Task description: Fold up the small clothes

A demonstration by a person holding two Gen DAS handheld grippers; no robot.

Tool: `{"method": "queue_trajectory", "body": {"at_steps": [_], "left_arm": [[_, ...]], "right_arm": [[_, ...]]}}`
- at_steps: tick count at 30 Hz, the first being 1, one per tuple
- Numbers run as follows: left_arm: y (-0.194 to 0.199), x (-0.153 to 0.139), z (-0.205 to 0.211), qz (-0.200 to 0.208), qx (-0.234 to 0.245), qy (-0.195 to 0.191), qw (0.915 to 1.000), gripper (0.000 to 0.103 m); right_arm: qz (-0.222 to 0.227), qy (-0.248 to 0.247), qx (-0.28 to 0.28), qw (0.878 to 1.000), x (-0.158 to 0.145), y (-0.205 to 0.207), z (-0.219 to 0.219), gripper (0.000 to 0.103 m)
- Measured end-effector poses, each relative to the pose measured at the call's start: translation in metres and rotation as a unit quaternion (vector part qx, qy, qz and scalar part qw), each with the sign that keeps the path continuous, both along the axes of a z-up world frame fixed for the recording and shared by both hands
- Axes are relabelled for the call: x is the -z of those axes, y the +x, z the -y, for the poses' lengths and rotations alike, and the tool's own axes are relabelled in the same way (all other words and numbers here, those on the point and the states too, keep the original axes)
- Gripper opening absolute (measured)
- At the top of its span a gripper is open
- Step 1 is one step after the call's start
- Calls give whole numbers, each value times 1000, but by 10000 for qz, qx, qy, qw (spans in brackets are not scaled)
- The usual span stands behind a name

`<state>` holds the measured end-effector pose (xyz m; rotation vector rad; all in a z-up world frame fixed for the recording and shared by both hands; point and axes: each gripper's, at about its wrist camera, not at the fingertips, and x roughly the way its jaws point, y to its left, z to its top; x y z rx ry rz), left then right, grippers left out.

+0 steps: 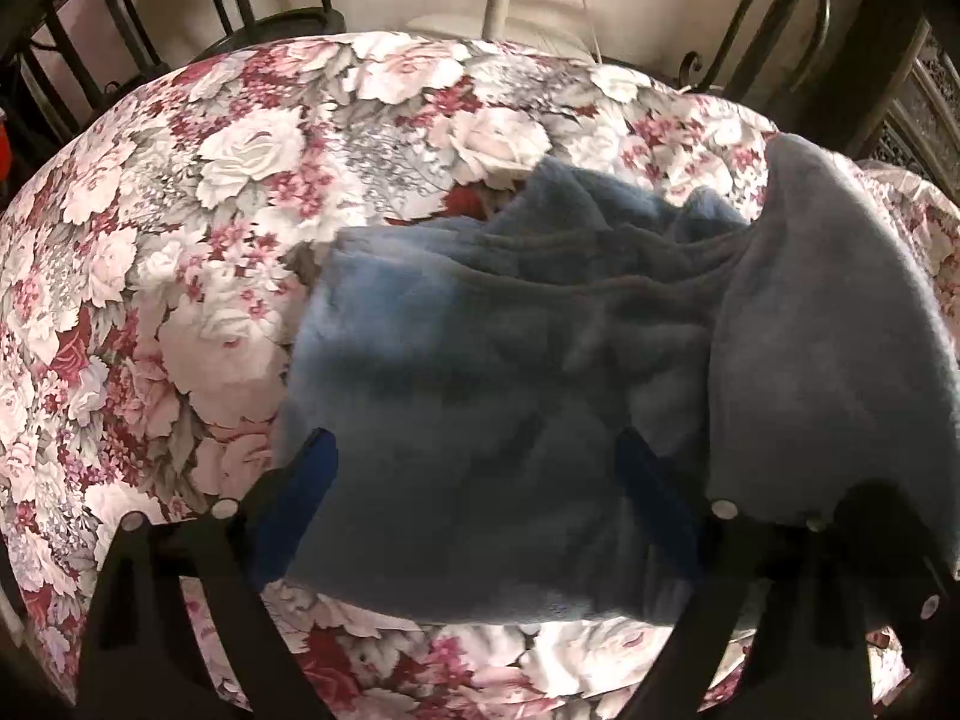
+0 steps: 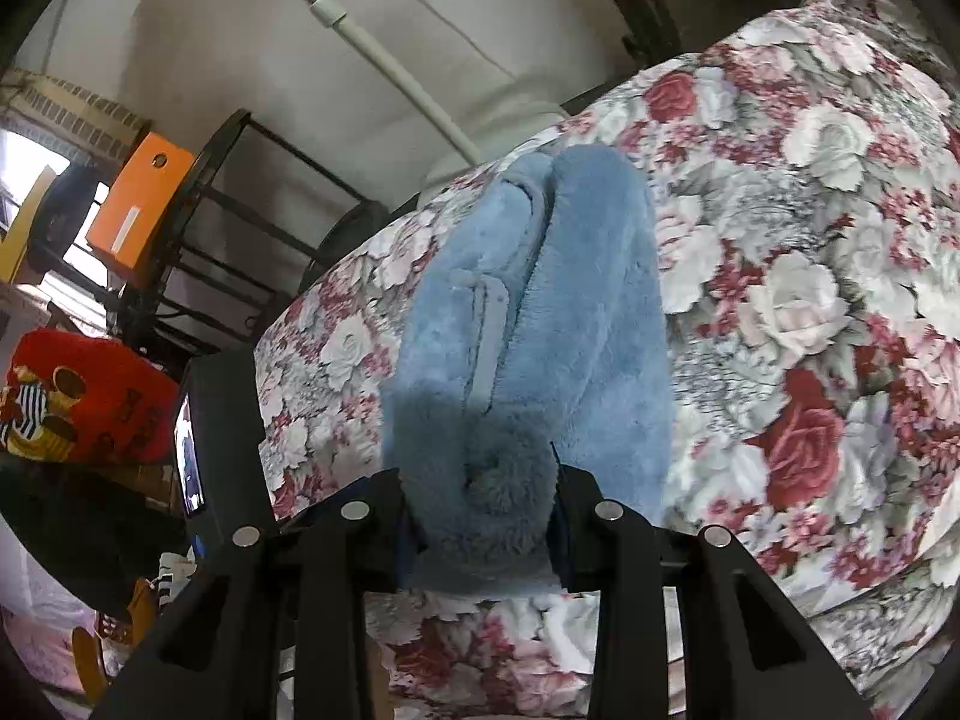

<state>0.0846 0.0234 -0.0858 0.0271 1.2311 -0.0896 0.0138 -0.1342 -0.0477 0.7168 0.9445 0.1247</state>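
A small fluffy blue garment (image 1: 498, 360) lies bunched on the floral tablecloth (image 1: 180, 240). My left gripper (image 1: 480, 480) has its jaws wide apart, with the blue cloth lying between and over the blue-padded fingers (image 1: 312, 468); it is not pinched. In the right wrist view the same blue garment (image 2: 540, 300) stretches away over the floral cloth (image 2: 810, 300). My right gripper (image 2: 480, 504) is shut on a bunched end of it, the fleece squeezed between the two fingers.
Dark metal chair backs (image 1: 780, 12) stand behind the table. An orange box (image 2: 144, 204) sits on a black shelf frame at the left, with a red cushion (image 2: 78, 396) and a small screen (image 2: 192, 456) below it.
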Motion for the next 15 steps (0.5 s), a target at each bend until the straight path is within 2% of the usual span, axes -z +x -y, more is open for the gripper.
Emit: {"method": "queue_trajectory", "body": {"at_steps": [2,9,15], "left_arm": [[1,-3,-11,6,-76,-54,10000,85],[-2,-13,-50,109,-309,38,9995,82],[-9,-10,-95,103,-529,-23,9985,80]], "right_arm": [[34,-38,-98,9999,-3,4,-12,35],[102,-118,-428,9990,-7,15,-51,35],[39,-56,-793,9968,-2,27,-94,35]]}}
